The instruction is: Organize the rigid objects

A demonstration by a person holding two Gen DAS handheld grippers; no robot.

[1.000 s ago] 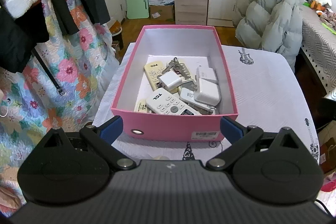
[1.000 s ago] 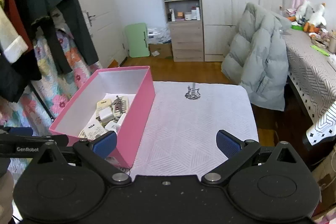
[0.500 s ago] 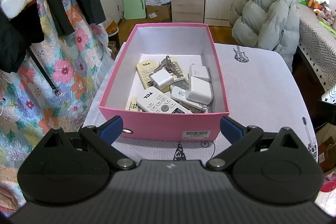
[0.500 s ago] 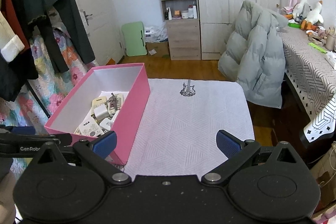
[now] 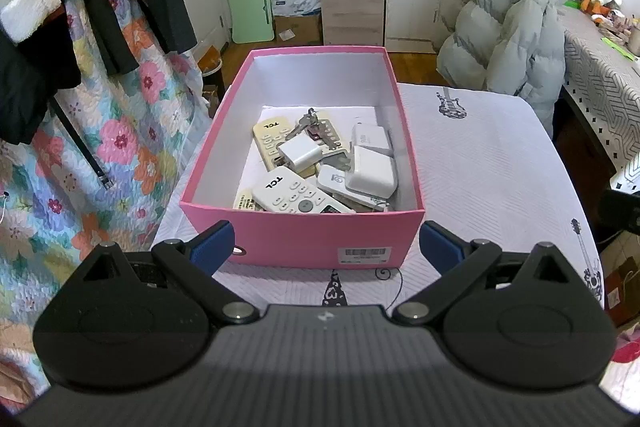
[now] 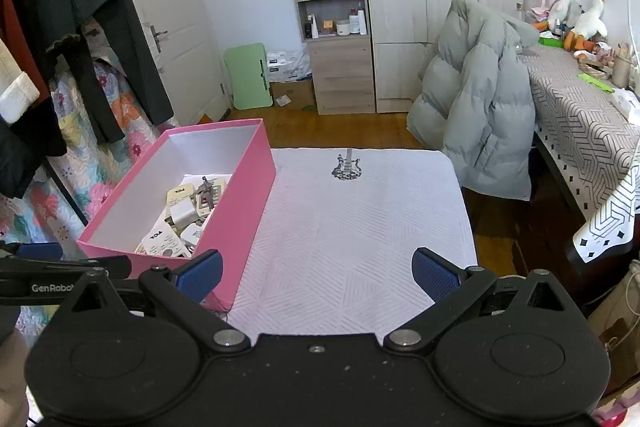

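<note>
Pink cardboard forms the open box [image 5: 320, 239] set on the counter [image 6: 360, 227]. White remotes [image 5: 298, 193], chargers [image 5: 372, 173] and keys [image 5: 310, 123] are piled inside. Both grippers' fingers are held apart, empty: left gripper [image 5: 326, 245], right gripper [image 6: 318, 275].

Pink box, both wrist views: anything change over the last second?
Only the cameras moved. In both views the pink box sits smaller and farther off, so the left gripper and right gripper have backed away from it. Nothing was gripped or released: both sets of jaws stay wide open and empty. The TCL remotes, white chargers and keys lie as before inside the box on the white tablecloth.
</note>
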